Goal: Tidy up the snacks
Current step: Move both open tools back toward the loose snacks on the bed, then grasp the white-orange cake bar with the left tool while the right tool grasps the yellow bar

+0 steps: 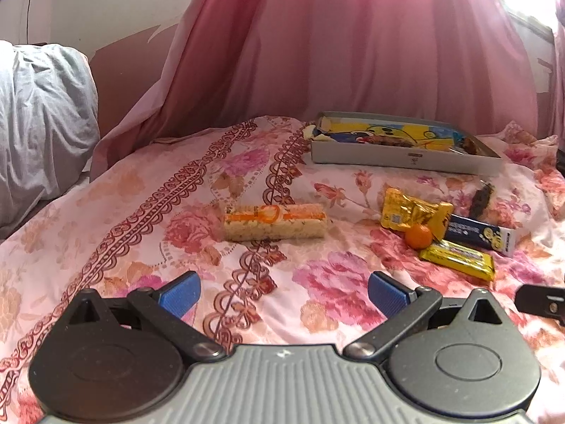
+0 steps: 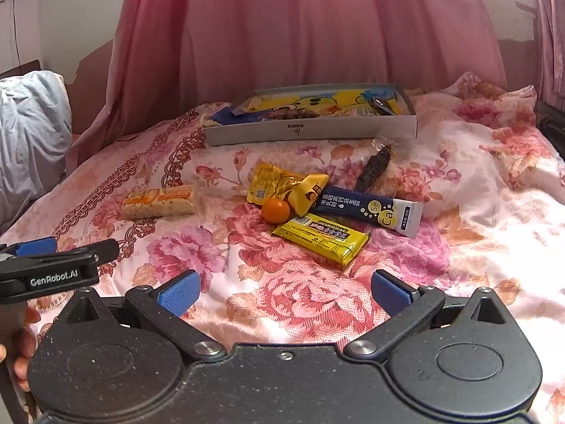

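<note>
Snacks (image 2: 319,236) lie on bed (image 2: 476,183), box (image 2: 310,129) at 12 o'clock; left gripper (image 1: 280,291) and right gripper (image 2: 286,291) fingers released, empty.

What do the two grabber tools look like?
Each tool has two bright blue ribbed fingertip pads on black metal linkage arms with silver pivot screws. The left tool has round black discs beside a grey ridged body. The right tool has a speckled black body. Seen from the right wrist view, the left tool's side bears white "GenRobot.AI" lettering, and a bare hand grips its handle. No cables show.
</note>
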Demonstrator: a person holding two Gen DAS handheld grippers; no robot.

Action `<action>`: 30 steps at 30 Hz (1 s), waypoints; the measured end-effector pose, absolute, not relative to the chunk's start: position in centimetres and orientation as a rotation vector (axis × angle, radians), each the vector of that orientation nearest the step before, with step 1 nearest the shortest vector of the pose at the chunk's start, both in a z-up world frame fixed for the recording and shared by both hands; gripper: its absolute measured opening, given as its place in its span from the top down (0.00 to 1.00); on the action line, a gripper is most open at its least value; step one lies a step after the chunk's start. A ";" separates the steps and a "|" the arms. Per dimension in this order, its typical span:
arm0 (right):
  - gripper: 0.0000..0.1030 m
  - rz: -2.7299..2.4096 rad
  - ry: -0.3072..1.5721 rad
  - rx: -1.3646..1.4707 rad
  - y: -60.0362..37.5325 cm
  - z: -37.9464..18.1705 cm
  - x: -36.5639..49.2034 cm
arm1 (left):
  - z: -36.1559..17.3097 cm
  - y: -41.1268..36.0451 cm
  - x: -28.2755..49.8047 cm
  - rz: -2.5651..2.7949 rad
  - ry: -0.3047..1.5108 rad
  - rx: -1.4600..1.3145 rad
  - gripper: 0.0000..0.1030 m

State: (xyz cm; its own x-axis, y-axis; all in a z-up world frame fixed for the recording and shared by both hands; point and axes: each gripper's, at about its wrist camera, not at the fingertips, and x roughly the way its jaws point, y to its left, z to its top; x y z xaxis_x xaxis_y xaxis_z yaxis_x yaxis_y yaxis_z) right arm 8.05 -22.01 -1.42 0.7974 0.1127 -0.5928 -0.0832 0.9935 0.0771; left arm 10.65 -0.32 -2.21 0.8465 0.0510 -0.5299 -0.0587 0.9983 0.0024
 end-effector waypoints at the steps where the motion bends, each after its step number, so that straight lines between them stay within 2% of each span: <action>1: 0.01 0.106 0.641 0.047 -22.1 -1.4 8.4 | -2.1 -0.3 11.1 0.062 0.558 -0.014 0.00; 13: 0.01 0.192 0.669 0.052 -23.8 -1.2 15.5 | -0.8 -0.4 16.9 0.057 0.539 0.013 0.00; 22: 0.01 0.230 0.729 -0.012 -25.5 -5.7 21.2 | -0.9 0.7 21.7 -0.115 0.615 0.019 0.00; 30: 0.01 0.263 0.772 0.039 -27.0 -7.7 24.0 | -1.2 -0.6 26.1 -0.311 0.673 0.161 0.00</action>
State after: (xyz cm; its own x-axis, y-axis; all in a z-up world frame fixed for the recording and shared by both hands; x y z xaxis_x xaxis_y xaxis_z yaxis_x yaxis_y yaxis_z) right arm 23.98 -27.03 -7.71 0.6852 0.2486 -0.6846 -0.2205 0.9666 0.1304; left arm 26.09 -0.57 -1.24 0.7378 -0.2309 -0.6343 0.3338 0.9415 0.0457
